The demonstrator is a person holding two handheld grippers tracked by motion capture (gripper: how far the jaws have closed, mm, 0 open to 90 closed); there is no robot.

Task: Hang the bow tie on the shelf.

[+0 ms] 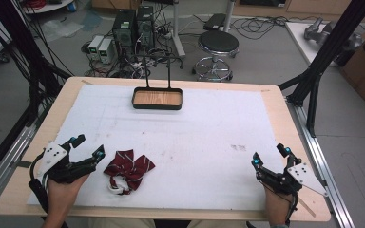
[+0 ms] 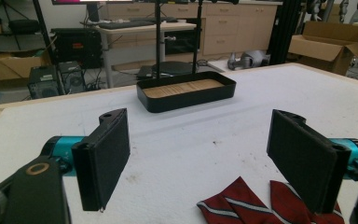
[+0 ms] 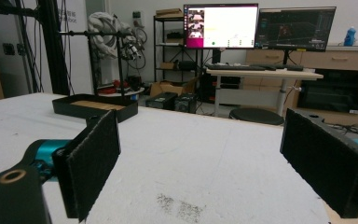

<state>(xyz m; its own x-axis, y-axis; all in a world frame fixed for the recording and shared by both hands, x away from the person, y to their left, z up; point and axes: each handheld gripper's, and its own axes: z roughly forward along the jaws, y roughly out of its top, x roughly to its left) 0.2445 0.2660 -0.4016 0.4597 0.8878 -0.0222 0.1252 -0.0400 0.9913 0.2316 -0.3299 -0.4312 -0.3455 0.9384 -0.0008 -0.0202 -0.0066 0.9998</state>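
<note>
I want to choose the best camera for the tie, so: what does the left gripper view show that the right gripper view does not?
Left gripper view alone: the striped dark red tie lying on the white table cover, just ahead of the open left hand-held gripper, and cardboard boxes behind. Right gripper view alone: two lit monitors, a black stool, and the open right hand-held gripper with nothing between its jaws. Both share: the black tray with a wooden bottom.

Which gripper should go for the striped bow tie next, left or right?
Left. The left gripper sits open right beside the bow tie; the right gripper, also open, is far across the table.
</note>
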